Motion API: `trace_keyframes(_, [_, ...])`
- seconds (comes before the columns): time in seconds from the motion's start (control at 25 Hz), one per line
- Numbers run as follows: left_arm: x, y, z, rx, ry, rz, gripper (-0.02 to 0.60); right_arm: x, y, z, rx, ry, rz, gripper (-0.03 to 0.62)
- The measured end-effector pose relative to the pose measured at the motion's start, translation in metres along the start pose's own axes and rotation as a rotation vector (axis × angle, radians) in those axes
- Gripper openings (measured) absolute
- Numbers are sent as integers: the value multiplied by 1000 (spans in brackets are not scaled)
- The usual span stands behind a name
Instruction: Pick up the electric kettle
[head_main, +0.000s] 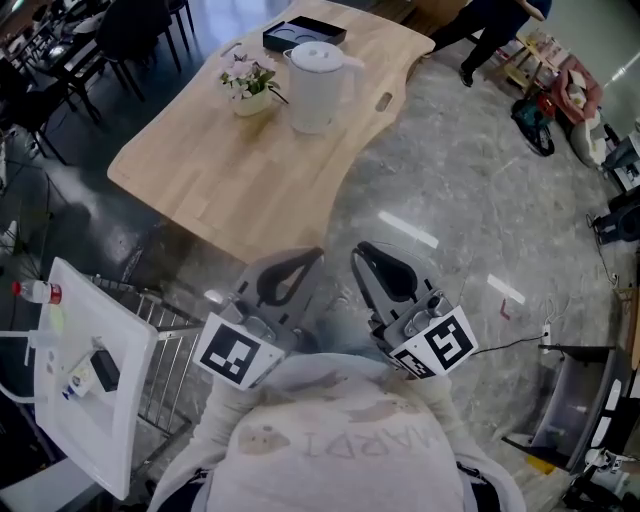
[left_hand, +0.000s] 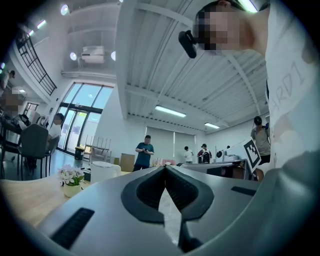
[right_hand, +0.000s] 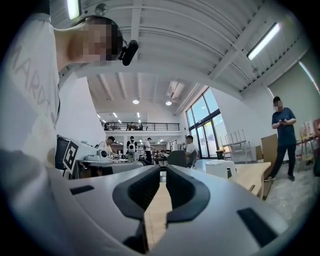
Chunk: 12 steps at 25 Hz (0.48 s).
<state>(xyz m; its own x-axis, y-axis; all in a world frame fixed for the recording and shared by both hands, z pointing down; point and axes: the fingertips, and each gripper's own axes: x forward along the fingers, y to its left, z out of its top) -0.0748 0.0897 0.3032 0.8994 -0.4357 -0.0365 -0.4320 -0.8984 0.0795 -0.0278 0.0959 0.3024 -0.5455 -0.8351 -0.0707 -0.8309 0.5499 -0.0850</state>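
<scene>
The white electric kettle (head_main: 316, 85) stands upright with its lid on, on the far part of a light wooden table (head_main: 230, 175). My left gripper (head_main: 310, 258) and right gripper (head_main: 363, 250) are held side by side close to my body, over the floor and short of the table's near edge. Both point level toward the table, both shut and holding nothing. In the left gripper view the left gripper (left_hand: 165, 168) has its tips together, and the kettle (left_hand: 104, 171) shows far off to the left. Past the right gripper (right_hand: 163, 170) the kettle (right_hand: 220, 169) is seen at the right.
A pot of pale flowers (head_main: 250, 85) stands just left of the kettle and a black tray (head_main: 303, 33) behind it. A white trolley (head_main: 90, 370) stands at my left. Dark chairs (head_main: 60, 60) are beyond the table, and bags (head_main: 535, 125) and a person (head_main: 490, 30) at the far right.
</scene>
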Motion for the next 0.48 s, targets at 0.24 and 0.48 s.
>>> trace_keyframes(0.24, [27,22,-3,5,1,-3,12,17,-37,-5,-5,3,-39,25])
trace_keyframes(0.48, [60,57,-1,17,15,31,12,55,-89,-14,13,27,-31,123])
